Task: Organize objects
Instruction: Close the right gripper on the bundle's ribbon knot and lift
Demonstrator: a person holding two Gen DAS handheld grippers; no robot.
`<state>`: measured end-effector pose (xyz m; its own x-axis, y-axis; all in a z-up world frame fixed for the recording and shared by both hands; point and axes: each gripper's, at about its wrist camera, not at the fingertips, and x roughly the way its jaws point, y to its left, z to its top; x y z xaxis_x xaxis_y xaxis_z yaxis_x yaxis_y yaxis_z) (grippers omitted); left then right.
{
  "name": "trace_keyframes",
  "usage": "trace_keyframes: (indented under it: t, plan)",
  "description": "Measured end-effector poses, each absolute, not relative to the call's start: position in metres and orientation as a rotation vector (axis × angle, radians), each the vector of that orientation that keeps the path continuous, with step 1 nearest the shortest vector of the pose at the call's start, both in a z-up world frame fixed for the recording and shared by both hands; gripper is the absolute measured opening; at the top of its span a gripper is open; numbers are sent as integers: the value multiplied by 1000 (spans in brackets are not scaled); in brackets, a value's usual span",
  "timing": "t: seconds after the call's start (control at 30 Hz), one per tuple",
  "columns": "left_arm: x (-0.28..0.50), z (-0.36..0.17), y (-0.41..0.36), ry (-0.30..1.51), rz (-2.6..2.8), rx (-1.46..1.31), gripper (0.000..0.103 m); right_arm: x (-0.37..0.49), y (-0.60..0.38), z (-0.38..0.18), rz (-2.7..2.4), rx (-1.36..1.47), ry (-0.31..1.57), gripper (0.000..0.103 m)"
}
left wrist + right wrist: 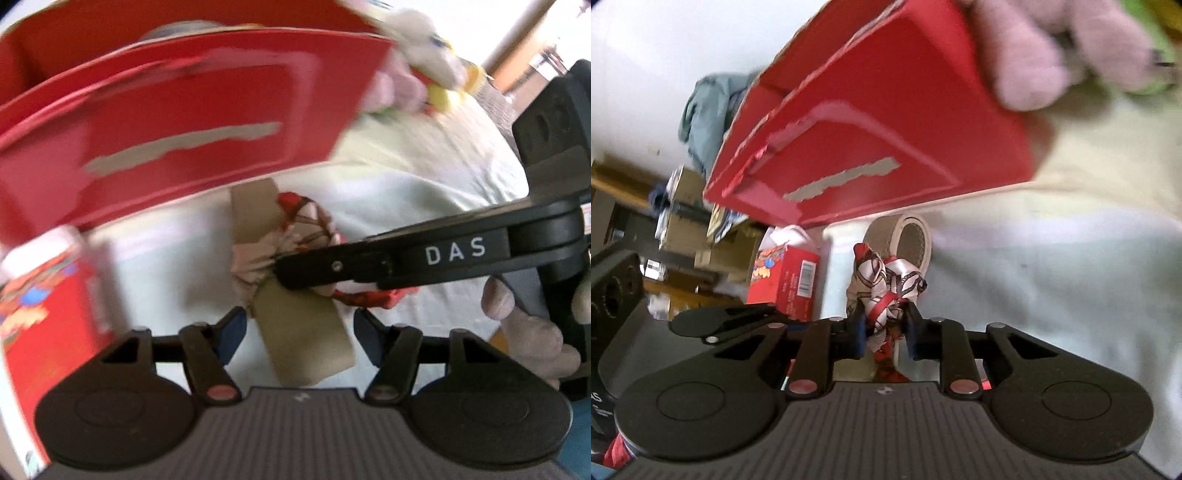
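A red-and-white patterned silk scarf (886, 291) is bunched between my right gripper's (885, 334) fingers, which are shut on it. In the left wrist view the same scarf (295, 236) lies over a beige belt (303, 332) on the pale bedsheet, with the right gripper (284, 269) reaching in from the right and clamping it. My left gripper (299, 332) is open, its blue pads either side of the belt, holding nothing. The belt's coiled end (908, 240) shows beyond the scarf in the right wrist view.
A large red cardboard box (177, 122) stands just behind the scarf, open at the top; it also shows in the right wrist view (886, 129). A small red printed carton (786, 280) is at the left. Plush toys (417, 77) lie at the box's far right.
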<state>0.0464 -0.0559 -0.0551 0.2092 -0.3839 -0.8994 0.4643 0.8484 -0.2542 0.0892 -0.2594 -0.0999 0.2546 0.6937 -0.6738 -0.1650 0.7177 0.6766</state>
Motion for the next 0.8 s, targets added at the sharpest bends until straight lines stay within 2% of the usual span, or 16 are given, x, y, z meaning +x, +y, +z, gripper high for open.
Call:
trace_keyframes:
  t: [0.23, 0.53, 0.8]
  plan:
    - [45, -25, -93, 1126, -743, 144, 57, 66, -310, -74, 502, 605, 1070, 21]
    - [51, 50, -117, 889, -854, 189, 58, 58, -330, 3, 466, 580, 825, 21]
    - [90, 109, -86, 697, -784, 178, 58, 112, -287, 68, 563, 454, 680, 21]
